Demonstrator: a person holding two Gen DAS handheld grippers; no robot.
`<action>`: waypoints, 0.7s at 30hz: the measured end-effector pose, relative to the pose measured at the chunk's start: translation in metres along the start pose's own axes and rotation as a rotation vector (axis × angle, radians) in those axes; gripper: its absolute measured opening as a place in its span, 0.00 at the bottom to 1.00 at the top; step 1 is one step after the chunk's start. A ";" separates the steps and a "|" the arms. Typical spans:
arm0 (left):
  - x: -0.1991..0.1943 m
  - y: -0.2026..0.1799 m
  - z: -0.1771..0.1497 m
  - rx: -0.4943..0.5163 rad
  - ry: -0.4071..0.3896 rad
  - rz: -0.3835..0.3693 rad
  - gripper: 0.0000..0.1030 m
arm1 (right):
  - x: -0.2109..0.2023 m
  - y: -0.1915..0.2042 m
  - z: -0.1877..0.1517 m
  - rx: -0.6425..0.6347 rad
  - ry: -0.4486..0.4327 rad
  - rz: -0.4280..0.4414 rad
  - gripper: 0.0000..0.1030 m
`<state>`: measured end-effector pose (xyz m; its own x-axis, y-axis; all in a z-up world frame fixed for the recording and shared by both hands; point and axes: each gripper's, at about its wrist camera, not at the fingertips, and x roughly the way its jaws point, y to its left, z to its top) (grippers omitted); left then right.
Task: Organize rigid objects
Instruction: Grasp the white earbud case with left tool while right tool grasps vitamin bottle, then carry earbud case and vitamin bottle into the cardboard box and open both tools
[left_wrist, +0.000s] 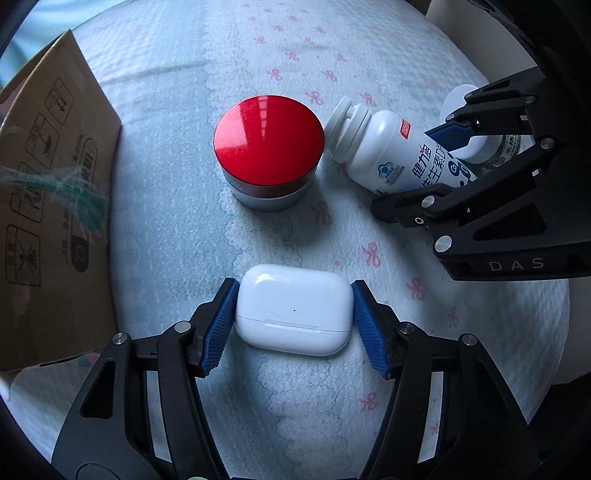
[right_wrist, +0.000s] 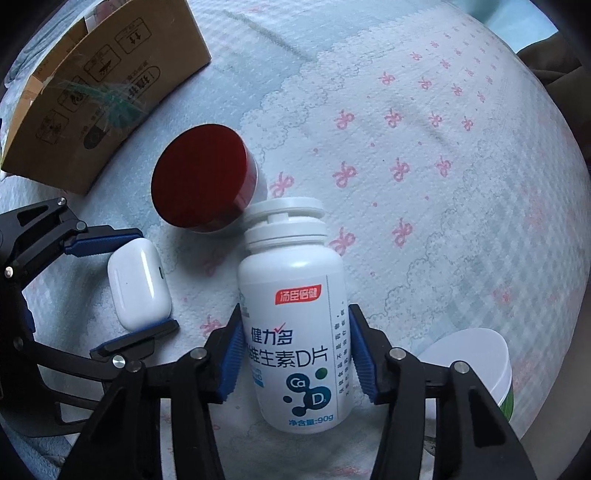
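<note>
While both claws are pointing down at the bedspread (left_wrist: 177, 110), my left claw (left_wrist: 293, 314) is squeezing the white earbud case (left_wrist: 293, 308). My right claw (right_wrist: 295, 354) is gripping the lying vitamin bottle (right_wrist: 295, 332) beside the red-lidded jar (left_wrist: 269, 147).

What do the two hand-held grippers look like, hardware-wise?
Both match. The left hand-held gripper and the right hand-held gripper have matte black angular linkage arms with triangular cut-outs and round silver pivot pins. Each finger carries a blue ribbed pad. In the left wrist view, the right one's black body bears pale "DAS" lettering. No cables, sleeves or hands show.
</note>
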<state>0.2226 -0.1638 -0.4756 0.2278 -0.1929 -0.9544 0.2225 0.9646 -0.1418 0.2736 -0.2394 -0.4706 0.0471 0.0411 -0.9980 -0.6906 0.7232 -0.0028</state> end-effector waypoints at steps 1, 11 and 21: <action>-0.001 0.000 0.000 -0.008 0.000 -0.004 0.57 | -0.002 -0.001 0.000 0.004 0.000 0.002 0.46; -0.057 0.004 0.001 -0.049 -0.078 -0.025 0.57 | -0.042 -0.009 -0.014 0.121 -0.059 0.012 0.46; -0.188 -0.004 -0.007 -0.087 -0.221 -0.005 0.57 | -0.156 -0.004 -0.043 0.307 -0.181 0.040 0.46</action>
<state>0.1722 -0.1299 -0.2977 0.4307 -0.2227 -0.8746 0.1434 0.9737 -0.1773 0.2385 -0.2783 -0.3173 0.1701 0.1752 -0.9697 -0.4471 0.8907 0.0825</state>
